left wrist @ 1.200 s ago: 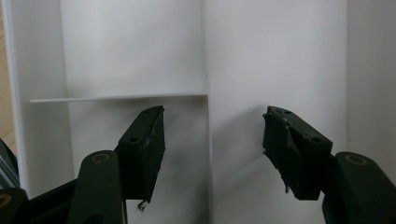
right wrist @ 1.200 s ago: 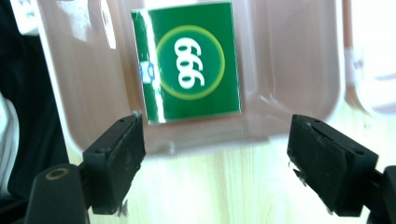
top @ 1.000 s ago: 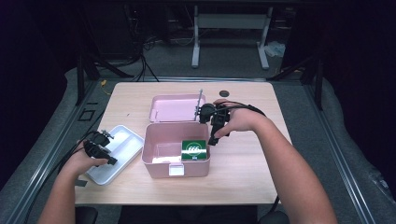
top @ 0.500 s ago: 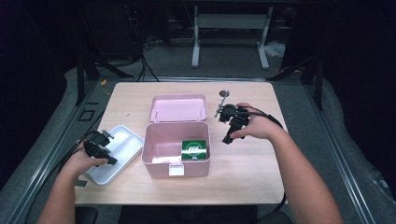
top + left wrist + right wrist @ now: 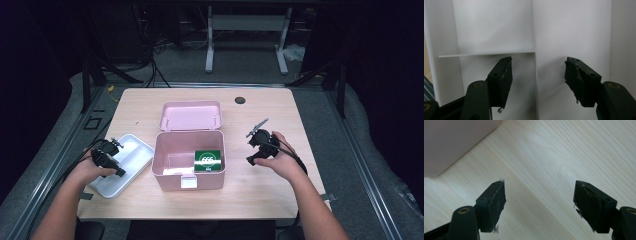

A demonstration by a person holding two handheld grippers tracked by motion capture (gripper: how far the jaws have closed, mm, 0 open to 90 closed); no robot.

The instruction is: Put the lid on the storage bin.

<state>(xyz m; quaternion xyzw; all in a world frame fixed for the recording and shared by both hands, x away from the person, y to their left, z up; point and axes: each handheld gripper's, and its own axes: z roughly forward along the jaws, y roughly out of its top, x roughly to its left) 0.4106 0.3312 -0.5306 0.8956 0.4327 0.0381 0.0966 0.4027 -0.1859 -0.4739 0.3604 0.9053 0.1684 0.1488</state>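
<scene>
A lab or studio is showing here: cables (image 5: 150, 75) are lying on grey carpet around a lone table (image 5: 280, 195), beside metal stand legs (image 5: 245, 35).

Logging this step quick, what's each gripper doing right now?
Left gripper: open, empty, over the white tray.
Right gripper: open, empty, above the table.

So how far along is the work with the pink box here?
Done: the pink box stands open, lid back, with a green packet inside. In hand: nothing; the right gripper is open over bare table beside the box, the left gripper open over the white tray. Left: moving the packet, probably to the tray.
</scene>
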